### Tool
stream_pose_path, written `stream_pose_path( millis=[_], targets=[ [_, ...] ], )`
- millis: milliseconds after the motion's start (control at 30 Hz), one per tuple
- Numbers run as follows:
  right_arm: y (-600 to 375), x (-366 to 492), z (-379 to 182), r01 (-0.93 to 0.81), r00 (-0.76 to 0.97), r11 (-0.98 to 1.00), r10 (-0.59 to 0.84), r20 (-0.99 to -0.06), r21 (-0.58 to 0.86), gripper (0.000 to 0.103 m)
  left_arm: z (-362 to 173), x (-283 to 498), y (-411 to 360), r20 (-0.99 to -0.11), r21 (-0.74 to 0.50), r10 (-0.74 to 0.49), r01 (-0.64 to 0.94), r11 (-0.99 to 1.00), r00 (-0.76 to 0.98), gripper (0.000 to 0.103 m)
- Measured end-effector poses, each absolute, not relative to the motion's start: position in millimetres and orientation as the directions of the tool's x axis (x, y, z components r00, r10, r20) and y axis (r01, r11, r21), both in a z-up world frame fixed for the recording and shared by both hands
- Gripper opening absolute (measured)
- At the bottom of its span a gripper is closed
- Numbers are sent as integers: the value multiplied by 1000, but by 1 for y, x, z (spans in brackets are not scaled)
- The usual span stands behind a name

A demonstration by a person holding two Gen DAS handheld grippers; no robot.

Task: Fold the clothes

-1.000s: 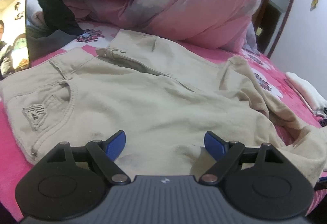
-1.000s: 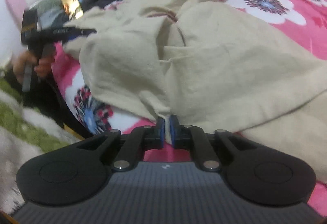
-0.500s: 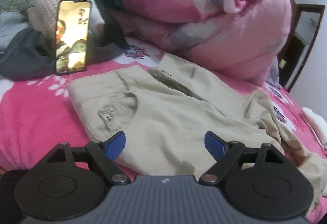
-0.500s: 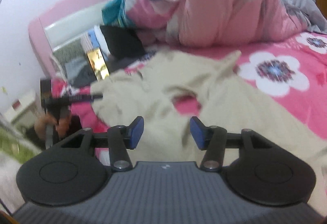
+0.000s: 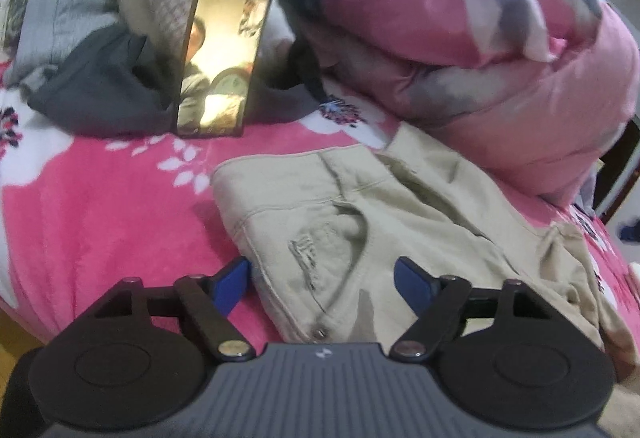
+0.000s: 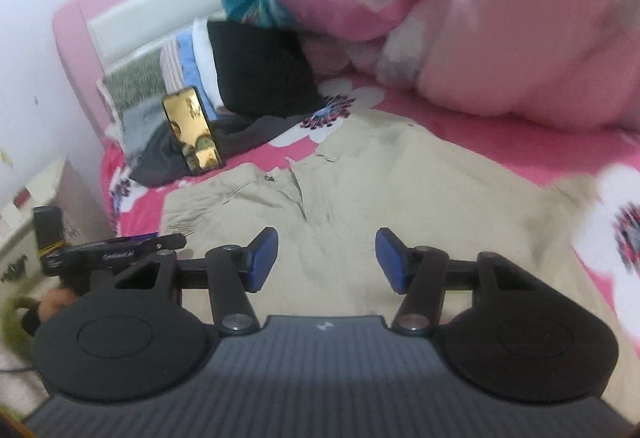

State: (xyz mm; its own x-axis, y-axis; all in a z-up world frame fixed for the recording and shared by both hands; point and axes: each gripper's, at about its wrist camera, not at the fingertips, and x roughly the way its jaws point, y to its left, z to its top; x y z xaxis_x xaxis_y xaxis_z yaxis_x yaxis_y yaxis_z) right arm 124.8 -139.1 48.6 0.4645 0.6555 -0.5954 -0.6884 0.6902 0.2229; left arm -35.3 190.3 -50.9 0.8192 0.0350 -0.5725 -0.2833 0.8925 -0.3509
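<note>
**me:** Left wrist view has my left gripper closing in around the waistband corner of the crumpled beige cotton trousers, blue pads not pressing yet. Trousers sprawl from 6 to 3 o'clock on the pink flowered bedspread.

**other op:** and the right?

**me:** right gripper is opening, nothing between the jaws, trousers underneath. Lit black phone propped at 10 o'clock.

Your left gripper and right gripper look alike: each has a ribbed grey housing with a small white logo, 2 round black discs at the sides, black link arms with silver pivot screws, and 2 blue pads. White lettering marks the left gripper's black side.
</note>
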Motion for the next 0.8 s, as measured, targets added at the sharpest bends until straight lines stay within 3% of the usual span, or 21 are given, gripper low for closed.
stream_pose_path(
  millis=[167, 400, 500, 700, 733, 767, 800],
  targets=[
    [-75, 210, 28, -689, 470, 713, 577, -668, 131, 57, -57, -30, 207, -549, -411, 20, -291, 864, 836, 59],
    [-17, 333, -9, -629, 490, 771, 494, -718, 101, 59, -67, -26, 236, -472, -571, -52, -259, 779, 880, 58],
    [7, 363, -24, -649, 492, 758, 485, -723, 67, 63, -70, -21, 239, -465, -573, -40, -266, 776, 885, 56],
    [32, 396, -56, -684, 392, 726, 453, -800, 76, 66, -74, -13, 241, -464, -556, -1, -290, 778, 886, 31],
    [31, 396, -56, -686, 387, 723, 461, -798, 86, 60, -75, -12, 241, -464, -551, 5, -293, 781, 886, 27],
    [30, 395, -54, -693, 373, 714, 478, -795, 104, 41, -74, -12, 239, -463, -541, 14, -295, 788, 887, 22],
    [29, 392, -52, -697, 356, 706, 492, -794, 124, 30, -74, -11, 237, -460, -528, 24, -296, 796, 887, 21]
  ],
)
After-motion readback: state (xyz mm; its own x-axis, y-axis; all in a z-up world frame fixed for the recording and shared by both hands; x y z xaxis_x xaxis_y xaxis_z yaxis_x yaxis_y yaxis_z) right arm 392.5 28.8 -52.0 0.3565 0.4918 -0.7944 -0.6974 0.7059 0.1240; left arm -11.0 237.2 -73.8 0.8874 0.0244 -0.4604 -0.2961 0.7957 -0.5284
